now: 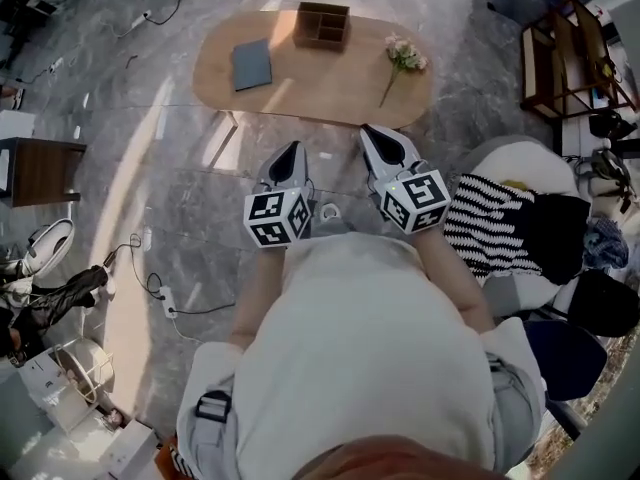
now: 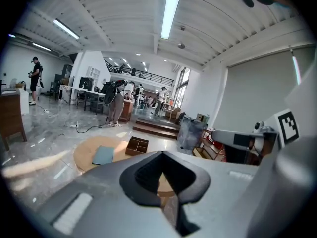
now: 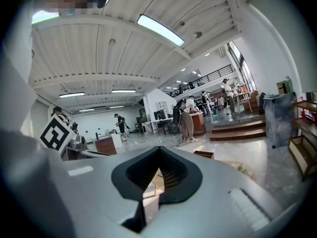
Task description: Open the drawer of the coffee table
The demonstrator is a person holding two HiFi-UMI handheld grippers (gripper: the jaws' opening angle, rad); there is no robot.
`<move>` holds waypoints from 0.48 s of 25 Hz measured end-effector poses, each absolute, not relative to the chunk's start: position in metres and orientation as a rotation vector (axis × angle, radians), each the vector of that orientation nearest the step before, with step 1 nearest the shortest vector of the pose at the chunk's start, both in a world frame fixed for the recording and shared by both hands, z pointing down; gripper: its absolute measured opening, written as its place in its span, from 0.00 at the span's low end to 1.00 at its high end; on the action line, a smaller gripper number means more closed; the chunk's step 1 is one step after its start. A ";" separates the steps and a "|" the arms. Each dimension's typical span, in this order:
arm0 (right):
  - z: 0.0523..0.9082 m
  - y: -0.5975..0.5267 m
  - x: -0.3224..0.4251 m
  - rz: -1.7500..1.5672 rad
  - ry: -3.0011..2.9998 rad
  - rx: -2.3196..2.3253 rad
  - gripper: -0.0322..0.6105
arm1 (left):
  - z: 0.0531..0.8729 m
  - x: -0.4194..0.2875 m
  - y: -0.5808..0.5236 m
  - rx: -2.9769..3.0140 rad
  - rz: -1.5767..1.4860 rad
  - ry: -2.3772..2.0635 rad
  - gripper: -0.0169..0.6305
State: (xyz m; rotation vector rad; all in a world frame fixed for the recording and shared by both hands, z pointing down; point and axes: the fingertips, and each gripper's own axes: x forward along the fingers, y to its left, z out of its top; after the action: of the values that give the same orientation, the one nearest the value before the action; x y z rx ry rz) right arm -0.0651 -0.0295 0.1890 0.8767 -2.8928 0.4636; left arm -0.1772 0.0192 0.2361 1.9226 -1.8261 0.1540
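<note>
Grippers out front, 2 of them, side by side: the left gripper (image 1: 291,152) and the right gripper (image 1: 377,137) both sit just short of the near edge of the coffee table (image 1: 310,96), noses aimed at it. Both pairs of tongs are pinched fully together with nothing between them. That reads as a carrying posture, I'd say, since there is nothing to grab until a handle is within reach. The table lies crosswise ahead of the person, an oval wooden top on pale legs. On that top are 3 things: a grey-blue notebook (image 1: 251,64) toward its left end, a wooden compartment box (image 1: 322,25) at its far edge, and a sprig of flowers (image 1: 403,58) toward its right end. All 3 sit well in from the near edge, so they should be no obstacle to a pull from this side. The drawer itself? It shows in no view (presumably tucked under the top, where the steep look down hides it). My guess is the grippers will have to drop lower than the tabletop to find its front. So the task looks barely begun, and neither gripper touches the table.
</note>
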 end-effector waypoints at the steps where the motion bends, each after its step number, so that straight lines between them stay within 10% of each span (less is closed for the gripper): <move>1: 0.191 -0.033 -0.069 0.468 -2.882 0.895 0.05 | 0.239 -0.183 0.015 1.927 0.163 -1.813 0.02; 12: 0.231 -0.056 -0.065 0.545 -2.698 1.142 0.05 | 0.279 -0.217 -0.018 1.960 0.223 -1.649 0.02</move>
State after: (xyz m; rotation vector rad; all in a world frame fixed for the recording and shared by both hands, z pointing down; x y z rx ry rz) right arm -0.0649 -0.0559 0.2307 1.1420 -2.6981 0.5447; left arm -0.2174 -0.0182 0.2792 1.9603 -1.6492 0.2233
